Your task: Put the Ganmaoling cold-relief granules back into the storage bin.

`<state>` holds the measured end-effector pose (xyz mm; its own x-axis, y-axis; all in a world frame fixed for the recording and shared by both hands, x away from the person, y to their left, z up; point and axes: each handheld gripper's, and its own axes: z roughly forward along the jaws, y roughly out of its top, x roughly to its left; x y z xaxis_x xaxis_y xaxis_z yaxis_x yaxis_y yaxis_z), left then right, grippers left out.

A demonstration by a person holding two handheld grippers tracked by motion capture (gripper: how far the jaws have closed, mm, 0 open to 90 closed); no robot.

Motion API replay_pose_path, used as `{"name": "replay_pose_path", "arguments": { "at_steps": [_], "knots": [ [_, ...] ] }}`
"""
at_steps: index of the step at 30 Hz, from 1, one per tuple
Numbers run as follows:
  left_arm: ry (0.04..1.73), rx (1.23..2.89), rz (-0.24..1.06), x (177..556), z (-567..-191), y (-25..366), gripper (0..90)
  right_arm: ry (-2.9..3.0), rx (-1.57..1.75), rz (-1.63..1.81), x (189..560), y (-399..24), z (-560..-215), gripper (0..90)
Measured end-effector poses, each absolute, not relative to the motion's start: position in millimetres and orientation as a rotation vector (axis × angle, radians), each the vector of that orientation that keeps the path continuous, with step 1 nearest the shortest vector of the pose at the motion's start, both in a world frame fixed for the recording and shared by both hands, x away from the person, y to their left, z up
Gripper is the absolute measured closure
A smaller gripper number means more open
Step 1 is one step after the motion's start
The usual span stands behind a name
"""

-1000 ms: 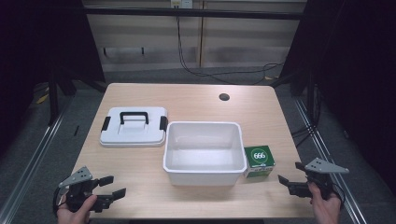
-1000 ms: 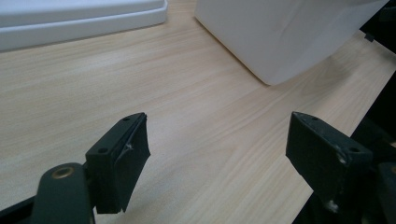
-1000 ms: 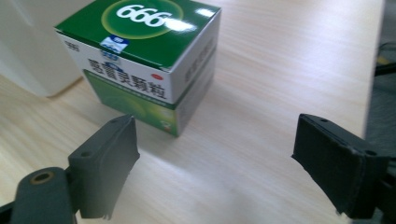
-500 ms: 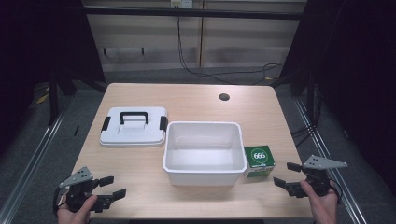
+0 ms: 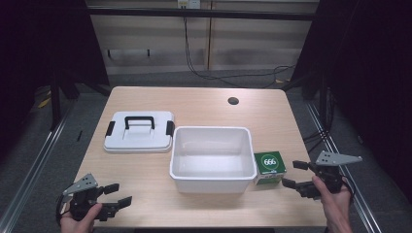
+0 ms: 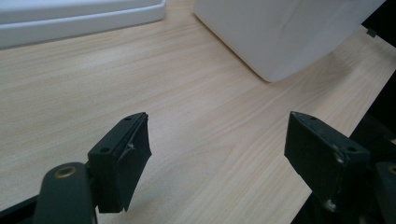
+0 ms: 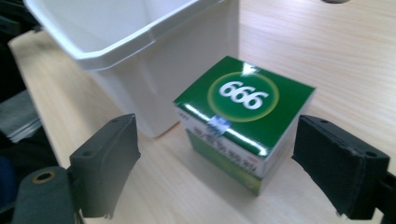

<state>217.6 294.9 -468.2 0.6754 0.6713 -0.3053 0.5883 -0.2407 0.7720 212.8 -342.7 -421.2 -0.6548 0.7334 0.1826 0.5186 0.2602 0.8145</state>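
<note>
Left tongs (image 5: 115, 200) at near-left corner of tabletop (image 5: 204, 104), held in one hand (image 5: 80, 223), jaws spread wide with nothing between them; black, blocky pads, hard plastic or rubber look. In the left gripper view only bare wood lies between the jaws. Tabletop: one, pale wood-grain laminate, rectangular with rounded corners, one round dark hole (image 5: 233, 101) far right.

One white lid (image 5: 139, 132), flat rectangular plastic, rounded corners, one black handle on top, two black side clips; lies flat left of centre, just beside the bin's far-left corner.

One white bin (image 5: 213, 181), smooth plastic, rectangular, open top, rolled rim, inside looks bare; sits mid-tabletop.

One green box (image 5: 269, 166), small cardboard cube-like carton, glossy top with a white "666" in a ringed circle, white band with small print on the side; stands upright, up against the bin's right wall.

Right tongs (image 5: 295, 174) near right edge, held in the other hand (image 5: 335, 204), jaws wide apart, pointing at the green box, just short of it, not touching.
</note>
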Motion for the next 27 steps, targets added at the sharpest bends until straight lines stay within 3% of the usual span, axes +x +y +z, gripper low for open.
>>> {"name": "replay_pose_path", "arguments": {
  "at_steps": [27],
  "knots": [
    [0.957,1.915,0.1,217.3,-467.6,294.4,21.9,2.585,0.931,1.182,251.7,-316.0,-390.1,13.3]
  ]
}}
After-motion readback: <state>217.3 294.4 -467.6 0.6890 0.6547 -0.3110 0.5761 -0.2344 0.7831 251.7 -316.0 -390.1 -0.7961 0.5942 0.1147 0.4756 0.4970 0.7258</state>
